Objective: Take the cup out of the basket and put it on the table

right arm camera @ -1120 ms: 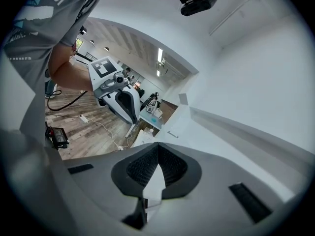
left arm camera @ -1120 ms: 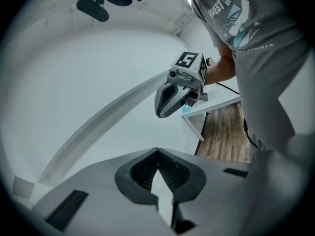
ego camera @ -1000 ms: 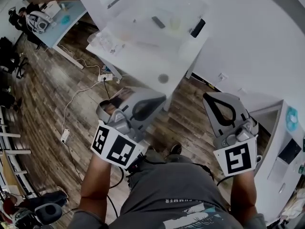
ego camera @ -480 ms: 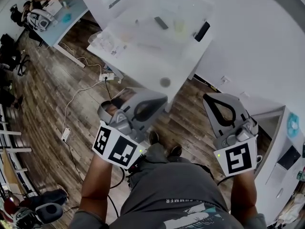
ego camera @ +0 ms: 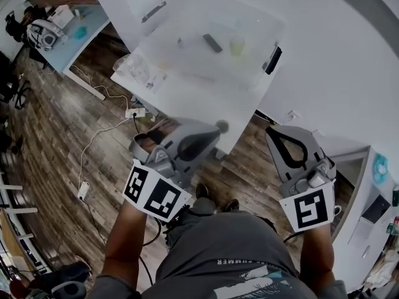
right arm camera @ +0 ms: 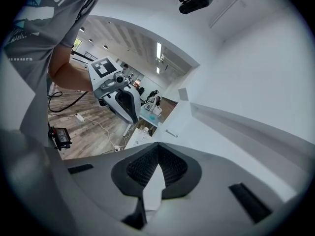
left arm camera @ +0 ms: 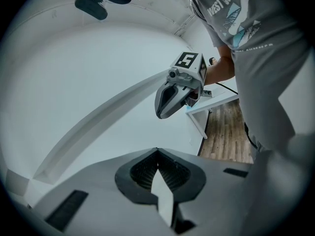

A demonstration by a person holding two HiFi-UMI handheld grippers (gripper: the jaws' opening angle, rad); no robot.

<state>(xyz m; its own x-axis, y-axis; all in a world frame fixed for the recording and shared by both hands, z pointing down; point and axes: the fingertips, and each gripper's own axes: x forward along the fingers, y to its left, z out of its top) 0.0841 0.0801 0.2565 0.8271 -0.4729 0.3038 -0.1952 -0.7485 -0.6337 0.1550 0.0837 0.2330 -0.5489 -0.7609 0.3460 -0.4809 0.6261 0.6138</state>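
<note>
A pale yellowish cup [ego camera: 236, 44] stands inside a see-through basket [ego camera: 168, 23] on the white table [ego camera: 199, 101] ahead of me in the head view. A small dark object [ego camera: 212, 42] lies beside the cup. Both grippers are held at my waist, short of the table's near edge. My left gripper [ego camera: 209, 132] is shut and holds nothing; in its own view the left gripper [left arm camera: 157, 151] has its tips meeting. My right gripper [ego camera: 278, 131] is shut and empty as well, and in the right gripper view the right gripper [right arm camera: 157, 145] points at a white wall.
A black flat object [ego camera: 272, 60] leans at the table's right edge and a clear plastic bag [ego camera: 134, 67] sits at its left corner. A power strip [ego camera: 134, 112] with cables lies on the wood floor. A white cabinet [ego camera: 368, 195] stands to my right.
The table has shifted lower and nearer in the head view, so its near edge now reaches the left gripper's tip. Both grippers stay shut and keep their place before my body.
</note>
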